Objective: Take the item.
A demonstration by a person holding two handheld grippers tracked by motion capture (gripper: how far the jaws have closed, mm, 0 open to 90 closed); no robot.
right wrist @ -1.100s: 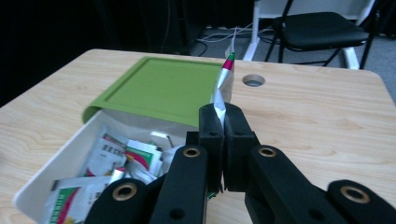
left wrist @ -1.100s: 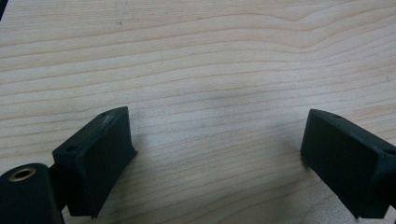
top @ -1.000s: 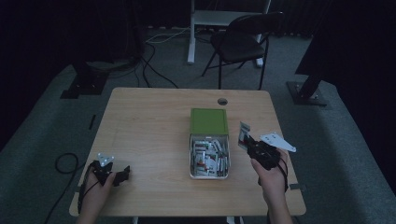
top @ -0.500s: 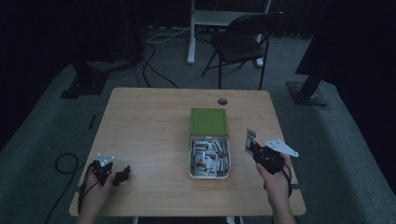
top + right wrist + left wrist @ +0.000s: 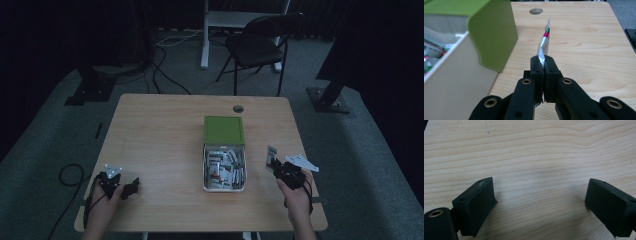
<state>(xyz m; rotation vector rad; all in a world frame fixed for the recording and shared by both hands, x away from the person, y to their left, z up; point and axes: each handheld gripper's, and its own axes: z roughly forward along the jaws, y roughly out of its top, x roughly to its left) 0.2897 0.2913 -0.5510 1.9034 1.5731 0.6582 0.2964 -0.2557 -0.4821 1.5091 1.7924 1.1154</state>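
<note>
The right gripper (image 5: 278, 169) has its fingers pressed together on a thin silvery foil sachet with a red and green band (image 5: 544, 41), pinching it by its lower edge so that it stands upright above the light wooden desk (image 5: 160, 140). In the high view the sachet (image 5: 271, 156) hangs just to the three o'clock side of the open white rectangular box of similar sachets (image 5: 224, 167), apart from its wall. Held edge-on and lifted free of the box, the sachet looks like one taken out of the box to be set on the bare wood at that side; this is a judgement from how it is carried.

The box's green hinged lid (image 5: 223, 130) stands folded back at the box's twelve o'clock end, so the opening is free. In the right gripper view the green lid (image 5: 491, 30) and the pale box wall (image 5: 456, 82) rise at nine o'clock of the fingers, close enough that a swing that way would strike them. Towards twelve o'clock lies a round cable hole in the desk (image 5: 238, 108).

The left gripper (image 5: 131, 187) rests low at the desk's seven o'clock corner, well apart from the box, its fingers (image 5: 477, 205) spread wide with nothing between them, likely parked out of the way.

A folding chair (image 5: 260, 45) stands beyond the desk.
</note>
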